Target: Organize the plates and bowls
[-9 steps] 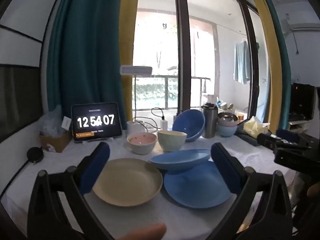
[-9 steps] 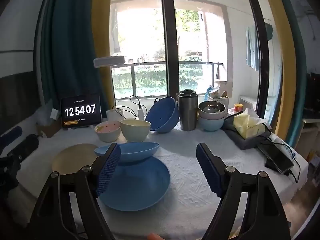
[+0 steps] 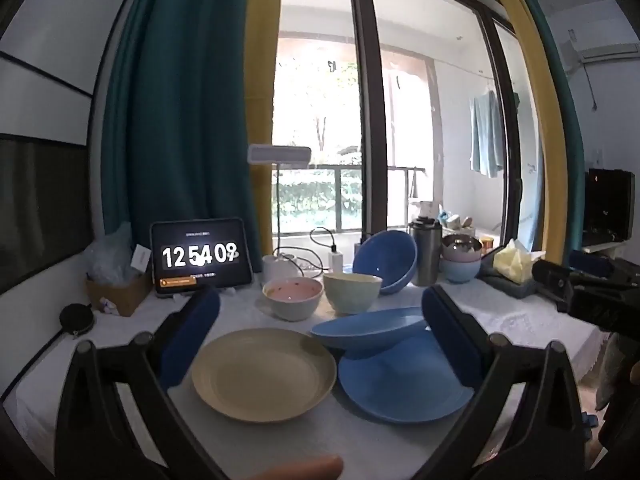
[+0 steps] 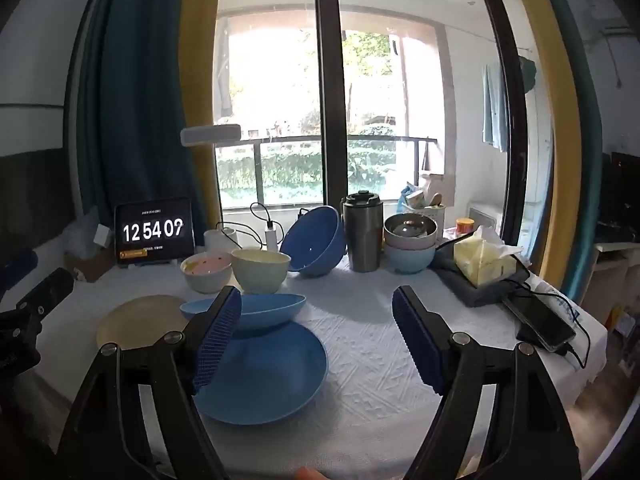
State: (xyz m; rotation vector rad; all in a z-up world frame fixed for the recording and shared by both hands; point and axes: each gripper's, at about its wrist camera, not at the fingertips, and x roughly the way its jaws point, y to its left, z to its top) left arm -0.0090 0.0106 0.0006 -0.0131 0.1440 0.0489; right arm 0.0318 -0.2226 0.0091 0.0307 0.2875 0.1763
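Note:
A beige plate [image 3: 264, 372] lies on the white tablecloth beside a large blue plate [image 3: 404, 384]. A second blue plate [image 3: 370, 326] rests tilted on the large one's far rim. Behind them stand a pink-lined bowl [image 3: 293, 297] and a pale green bowl [image 3: 352, 290]; a big blue bowl [image 3: 386, 260] leans on its side. My left gripper [image 3: 320, 332] is open above the plates. My right gripper [image 4: 318, 336] is open over the large blue plate [image 4: 260, 372] and the tilted plate [image 4: 256, 312]. The beige plate [image 4: 140, 320] is at its left.
A tablet clock [image 3: 200, 256], a steel tumbler [image 4: 362, 236], stacked bowls [image 4: 410, 246], a tissue box [image 4: 486, 262] and a phone [image 4: 540, 326] with cables stand along the back and right. A cardboard box [image 3: 116, 288] is at the far left.
Both grippers stay open and nearly still. The clock reading has advanced.

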